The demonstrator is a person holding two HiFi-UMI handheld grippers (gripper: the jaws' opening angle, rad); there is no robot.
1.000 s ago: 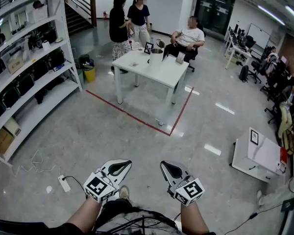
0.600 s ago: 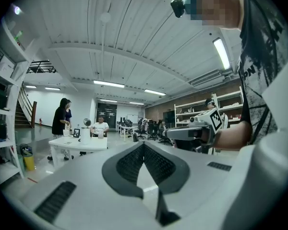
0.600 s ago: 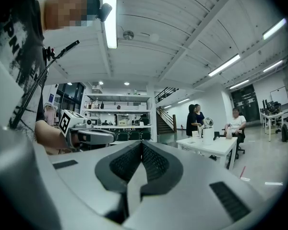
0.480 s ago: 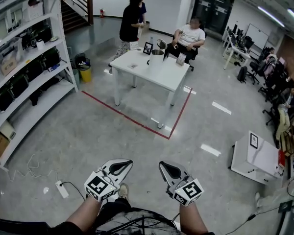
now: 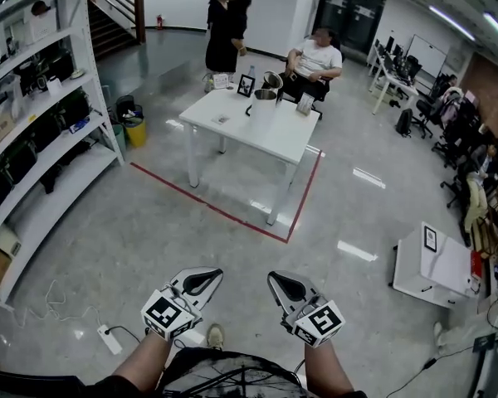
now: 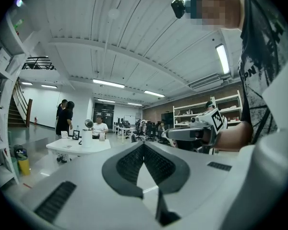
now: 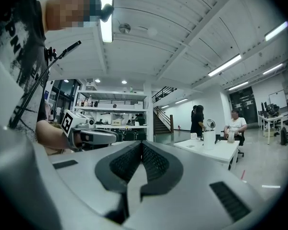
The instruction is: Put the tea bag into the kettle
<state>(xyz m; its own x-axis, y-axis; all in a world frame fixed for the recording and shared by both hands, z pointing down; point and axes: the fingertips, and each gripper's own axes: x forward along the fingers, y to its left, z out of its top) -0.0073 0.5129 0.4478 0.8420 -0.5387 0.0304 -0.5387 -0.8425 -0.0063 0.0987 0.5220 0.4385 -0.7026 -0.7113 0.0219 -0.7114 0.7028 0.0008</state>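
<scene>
A white table (image 5: pixel 275 140) stands several steps ahead across the floor. On it is a steel kettle (image 5: pixel 264 104) with its lid (image 5: pixel 271 79) tipped open, and a small flat item (image 5: pixel 222 119) that may be the tea bag lies near the table's left side. My left gripper (image 5: pixel 202 279) and right gripper (image 5: pixel 282 283) are held side by side low in the head view, pointing level toward the table, both shut and empty. The left gripper view shows the kettle (image 6: pixel 87 138) far off, and the right gripper view shows the kettle (image 7: pixel 209 139) too.
Two people (image 5: pixel 227 31) stand behind the table and one sits in a chair (image 5: pixel 315 56). Shelving (image 5: pixel 33 123) lines the left wall, with a yellow bin (image 5: pixel 134 131) beside it. Red floor tape (image 5: pixel 224 210) borders the table. A power strip (image 5: pixel 108 338) lies near my feet and a low white table (image 5: pixel 436 259) stands at the right.
I have walked forward and both grippers came along, so the table looks a little nearer. The two standing people have moved from the table's side to behind it.
</scene>
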